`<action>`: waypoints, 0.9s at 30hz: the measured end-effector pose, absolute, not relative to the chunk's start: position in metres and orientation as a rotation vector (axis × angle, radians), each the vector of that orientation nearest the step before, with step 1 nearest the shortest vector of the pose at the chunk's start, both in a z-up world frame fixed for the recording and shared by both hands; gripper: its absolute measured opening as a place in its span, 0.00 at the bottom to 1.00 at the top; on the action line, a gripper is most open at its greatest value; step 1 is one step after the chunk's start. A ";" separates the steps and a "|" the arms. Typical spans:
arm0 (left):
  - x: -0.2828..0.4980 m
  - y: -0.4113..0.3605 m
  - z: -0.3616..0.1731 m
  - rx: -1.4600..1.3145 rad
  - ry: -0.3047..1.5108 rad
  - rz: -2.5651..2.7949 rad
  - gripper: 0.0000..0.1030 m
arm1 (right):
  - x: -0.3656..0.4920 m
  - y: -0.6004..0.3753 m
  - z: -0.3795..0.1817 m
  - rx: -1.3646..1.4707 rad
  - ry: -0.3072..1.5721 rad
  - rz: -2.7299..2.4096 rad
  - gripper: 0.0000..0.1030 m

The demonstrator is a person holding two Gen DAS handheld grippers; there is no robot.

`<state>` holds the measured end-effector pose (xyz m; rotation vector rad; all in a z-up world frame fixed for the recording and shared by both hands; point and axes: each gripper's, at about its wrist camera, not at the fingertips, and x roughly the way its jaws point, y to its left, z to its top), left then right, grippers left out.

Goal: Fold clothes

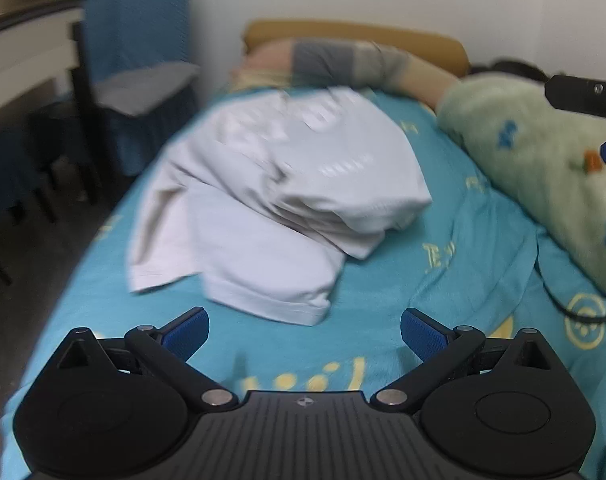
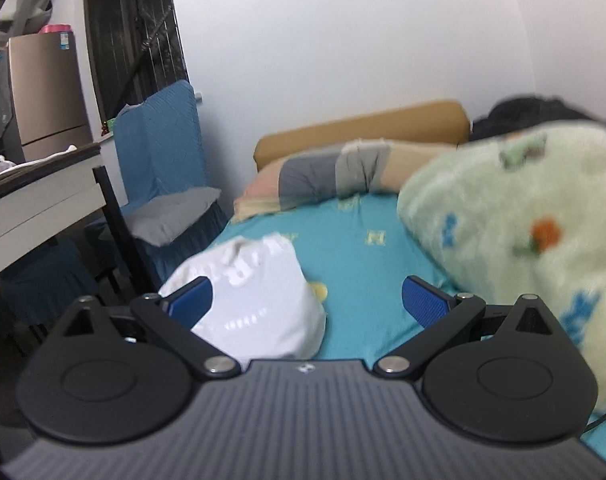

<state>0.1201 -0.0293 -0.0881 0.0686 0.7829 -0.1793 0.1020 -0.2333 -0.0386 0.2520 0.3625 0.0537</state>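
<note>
Left gripper (image 1: 305,334) hangs low over the near end of the bed with both blue pads spread wide and nothing between them, and the right gripper (image 2: 307,302) is just as wide open and just as empty, so neither tool has any cloth right now. Out in front, the white garment (image 1: 279,208) lies on the turquoise bedsheet (image 1: 483,248), toward the chair side and well clear of the green fleece blanket (image 1: 543,152). It looks partly folded: 1 thick doubled bundle sits on top, while a flat panel and a loose flap spill out toward the left gripper. My read is that we're mid-task, with at least 1 fold in and the lower section to be gathered and squared. Blur hides the finer creases, so the exact layer count stays unclear.
</note>
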 end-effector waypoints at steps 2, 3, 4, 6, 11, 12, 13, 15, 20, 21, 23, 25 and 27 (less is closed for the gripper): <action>0.137 -0.038 -0.104 0.078 0.797 -0.205 1.00 | 0.112 -0.241 -0.059 0.338 0.394 0.033 0.98; 0.145 -0.042 -0.111 0.080 0.799 -0.214 1.00 | 0.116 -0.245 -0.069 0.389 0.411 0.025 0.98; 0.152 -0.044 -0.117 0.078 0.796 -0.220 1.00 | 0.120 -0.248 -0.076 0.428 0.423 0.018 0.98; 0.166 -0.049 -0.127 0.070 0.784 -0.233 0.99 | 0.125 -0.252 -0.080 0.474 0.429 0.012 0.98; 0.190 -0.054 -0.146 0.066 0.742 -0.220 0.87 | 0.129 -0.261 -0.080 0.487 0.370 -0.017 0.98; 0.190 -0.053 -0.145 0.069 0.714 -0.210 0.69 | 0.132 -0.263 -0.083 0.497 0.375 -0.018 0.98; 0.192 -0.050 -0.142 0.069 0.704 -0.197 0.42 | 0.134 -0.263 -0.087 0.504 0.382 -0.016 0.98; 0.194 -0.045 -0.135 0.060 0.685 -0.175 0.12 | 0.139 -0.262 -0.094 0.509 0.396 -0.013 0.98; 0.174 -0.016 -0.084 -0.084 0.592 -0.166 0.06 | 0.140 -0.248 -0.107 0.421 0.429 -0.006 0.98; 0.166 -0.011 -0.069 -0.084 0.563 -0.173 0.06 | 0.139 -0.244 -0.108 0.404 0.428 0.002 0.98; 0.149 0.002 -0.040 -0.093 0.517 -0.194 0.05 | 0.136 -0.236 -0.106 0.374 0.419 0.027 0.98; 0.133 0.016 -0.011 -0.113 0.487 -0.224 0.05 | 0.131 -0.224 -0.102 0.332 0.405 0.067 0.99; 0.116 0.030 0.014 -0.114 0.457 -0.246 0.05 | 0.126 -0.208 -0.098 0.269 0.396 0.108 0.99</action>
